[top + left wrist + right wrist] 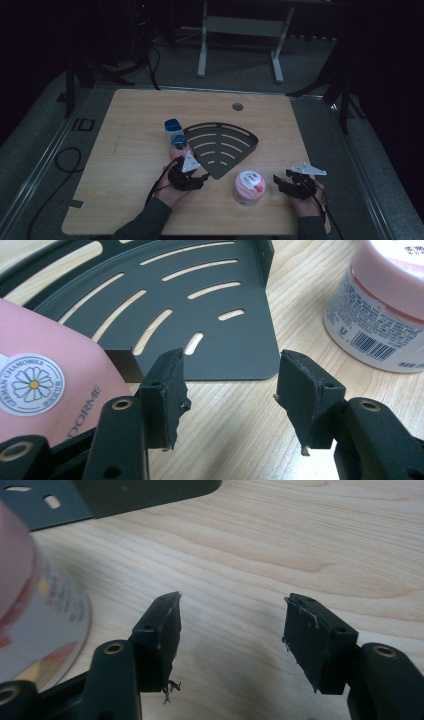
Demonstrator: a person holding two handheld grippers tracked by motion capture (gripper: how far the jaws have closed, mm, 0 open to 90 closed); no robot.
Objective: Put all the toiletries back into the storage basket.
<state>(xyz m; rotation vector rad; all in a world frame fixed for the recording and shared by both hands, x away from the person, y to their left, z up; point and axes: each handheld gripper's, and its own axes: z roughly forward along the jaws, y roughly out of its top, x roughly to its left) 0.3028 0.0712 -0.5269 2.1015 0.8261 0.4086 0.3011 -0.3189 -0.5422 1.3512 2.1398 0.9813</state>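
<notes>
Both grippers' fingers gape, empty — left gripper [186,174] just beside the pink bottle [176,136] at the black rack [235,131]; next likely the right gripper [292,186] grasping the jar [249,187].
</notes>
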